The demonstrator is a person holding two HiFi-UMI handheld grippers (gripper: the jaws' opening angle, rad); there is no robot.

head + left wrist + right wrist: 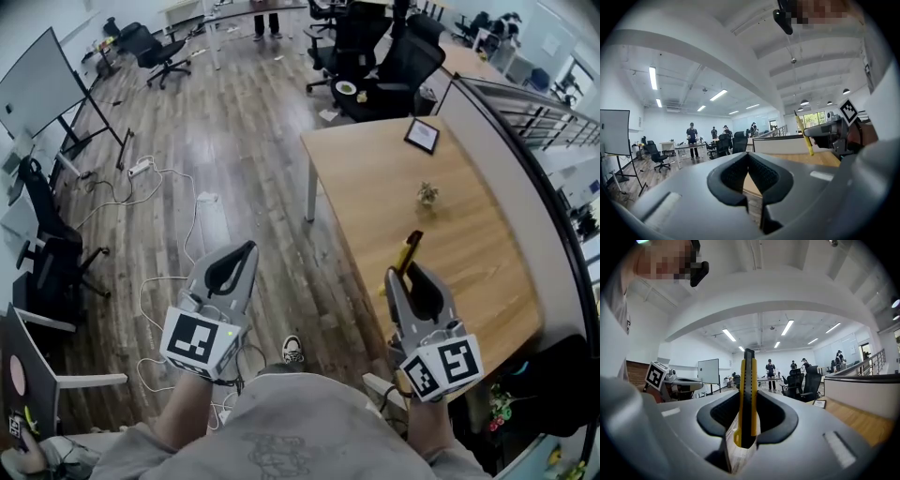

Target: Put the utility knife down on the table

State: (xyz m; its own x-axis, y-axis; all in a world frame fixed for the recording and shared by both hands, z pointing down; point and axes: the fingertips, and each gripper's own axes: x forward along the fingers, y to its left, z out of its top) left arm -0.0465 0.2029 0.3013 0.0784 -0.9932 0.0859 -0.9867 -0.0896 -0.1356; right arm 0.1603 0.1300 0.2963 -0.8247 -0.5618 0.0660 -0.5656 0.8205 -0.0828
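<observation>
Only the upper part of the utility knife (pixel 410 247) shows from the head view. The rest is buried between the jaws of the right gripper (pixel 413 272), which also covers part of the near end of the table (pixel 375 178). A person (pixel 266 21) across the room is cut off by the top edge, leaving just 2 legs. The whiteboard (pixel 39 82) runs off the left edge. A small object (pixel 427 194) on the table is too small to identify, and so is whatever the tablet (pixel 422 135) displays. In the right gripper view, the people (pixel 770 373) at the back are too small for any detail.
</observation>
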